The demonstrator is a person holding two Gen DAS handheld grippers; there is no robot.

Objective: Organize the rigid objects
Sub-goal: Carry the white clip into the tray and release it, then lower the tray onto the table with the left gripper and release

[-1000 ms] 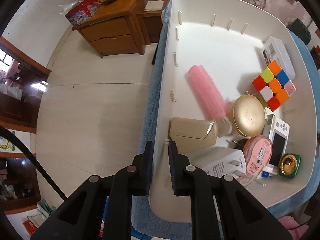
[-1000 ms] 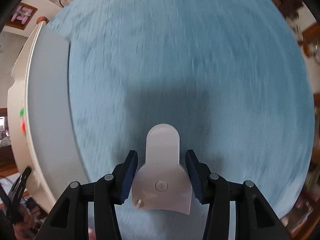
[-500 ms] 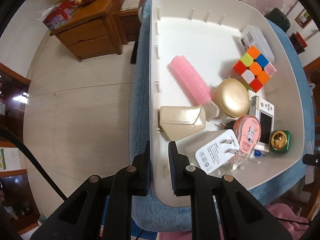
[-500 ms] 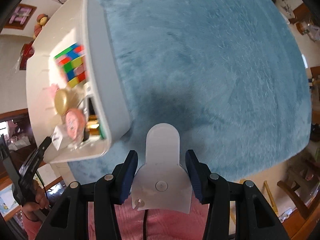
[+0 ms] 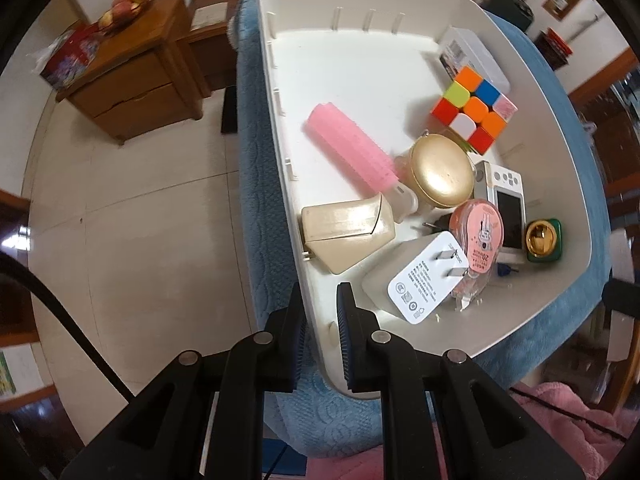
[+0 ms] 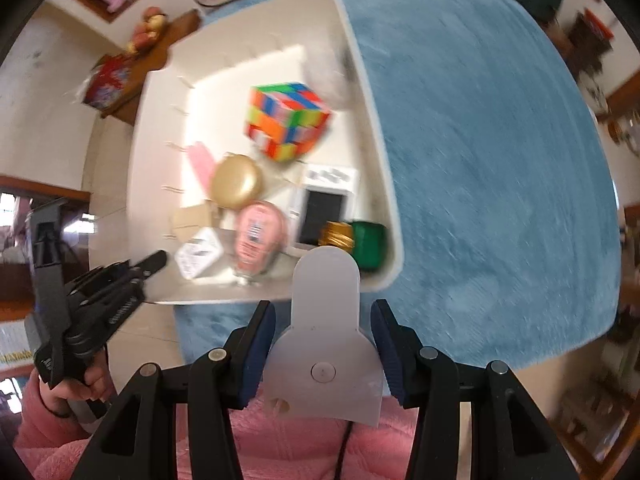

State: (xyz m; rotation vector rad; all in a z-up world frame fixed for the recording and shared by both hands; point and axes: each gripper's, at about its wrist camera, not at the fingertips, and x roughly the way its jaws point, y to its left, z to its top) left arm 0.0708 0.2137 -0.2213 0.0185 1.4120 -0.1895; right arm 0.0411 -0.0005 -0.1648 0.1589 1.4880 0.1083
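White bin wall clamped in left claw; right claw near.

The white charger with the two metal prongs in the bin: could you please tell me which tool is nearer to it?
Left. The left tool clamps the white bin wall right beside the charger. The right tool, holding a white plastic piece, hovers outside the bin's near end, farther off.

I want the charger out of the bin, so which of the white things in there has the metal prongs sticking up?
The white plug adapter at the tray's near end, beside the left gripper. The handheld game console and white box show none.
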